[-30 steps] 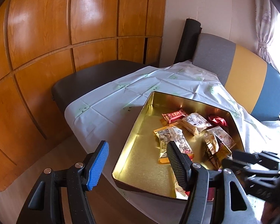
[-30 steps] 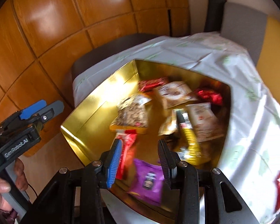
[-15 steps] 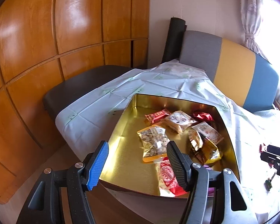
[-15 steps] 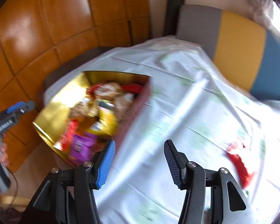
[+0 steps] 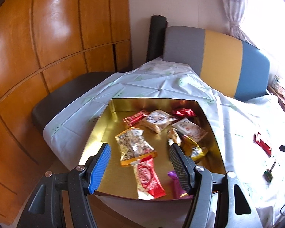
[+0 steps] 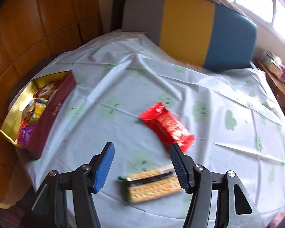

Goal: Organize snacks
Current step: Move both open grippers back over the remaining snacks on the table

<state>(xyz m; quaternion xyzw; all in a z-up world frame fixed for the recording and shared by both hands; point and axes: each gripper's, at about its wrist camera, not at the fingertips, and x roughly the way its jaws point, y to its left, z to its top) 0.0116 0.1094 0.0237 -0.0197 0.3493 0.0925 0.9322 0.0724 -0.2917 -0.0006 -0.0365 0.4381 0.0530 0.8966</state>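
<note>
No print I can read: wrappers in the gold box and the red packet are too blurred.

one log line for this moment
left gripper: open over tin | right gripper: opening, empty, above cracker pack | red pack: on cloth

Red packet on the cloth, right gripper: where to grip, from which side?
The red packet lies flat on the tablecloth, long axis running diagonally from upper left to lower right in the right wrist view. Probably best to come from above and close the right gripper, jaws open and empty, across its narrow width at mid-length, rolled so the pads face the long edges. Crimped ends look floppy.
</note>
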